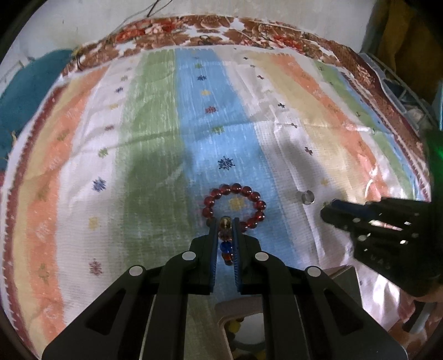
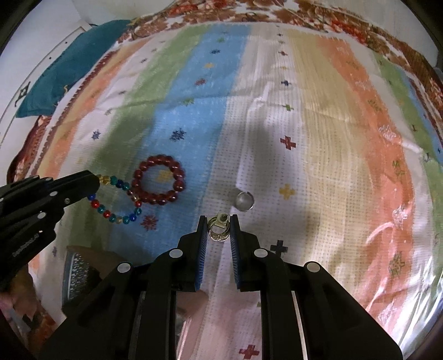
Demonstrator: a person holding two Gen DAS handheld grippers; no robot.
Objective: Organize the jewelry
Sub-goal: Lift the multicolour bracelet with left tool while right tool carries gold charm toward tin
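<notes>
1. Currently, a multicolored bead bracelet [image 2: 116,199] is pinched by the left tool [image 1: 224,223], touching the dark red bead bracelet [image 2: 158,180].
2. A gold ring [image 2: 218,228] is framed between the right tool's [image 2: 218,221] fingers; grip cannot be told.
3. A silver ring [image 2: 245,201] lies just beyond.

a: what's the surface?
b: a striped cloth [image 2: 318,124].
a: what's lying on it?
b: a red bead bracelet [image 2: 158,180] and, well apart, a small silver ring [image 2: 244,201].

A striped cloth [image 1: 155,133] with small stitched flowers covers the counter; its border [image 1: 221,27] is brown floral; a teal cushion [image 2: 74,66] lies beyond; pale wall [image 1: 83,16] behind.
</notes>
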